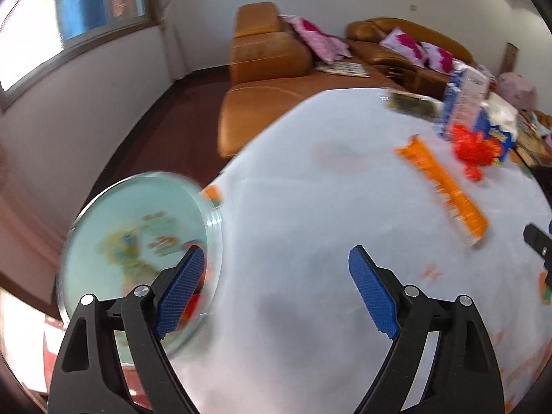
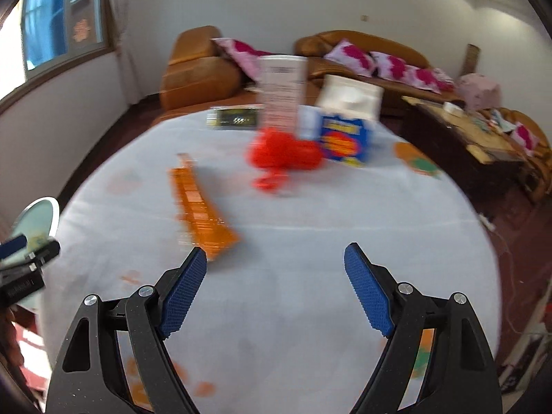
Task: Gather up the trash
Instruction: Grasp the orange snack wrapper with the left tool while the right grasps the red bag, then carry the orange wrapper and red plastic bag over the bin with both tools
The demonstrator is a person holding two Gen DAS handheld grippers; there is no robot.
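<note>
My left gripper (image 1: 276, 253) is open over the white tablecloth with nothing between its blue pads. Its left finger overlaps a round pale-green bin (image 1: 138, 241) beside the table's left edge, and blurred wrappers lie inside the bin. My right gripper (image 2: 276, 252) is also open and empty above the cloth. Just beyond its left fingertip lies a long orange wrapper (image 2: 200, 207), seen again as the orange wrapper (image 1: 445, 189) in the left wrist view. Further back sits a crumpled red wrapper (image 2: 279, 155), also (image 1: 472, 148). The bin (image 2: 38, 220) shows at the left edge.
At the table's far side stand a tall white carton (image 2: 281, 93), a blue and yellow box (image 2: 345, 138), a white tissue pack (image 2: 348, 96) and a dark packet (image 2: 234, 117). Brown sofas (image 2: 196, 72) stand behind, and a cluttered low table (image 2: 476, 131) to the right.
</note>
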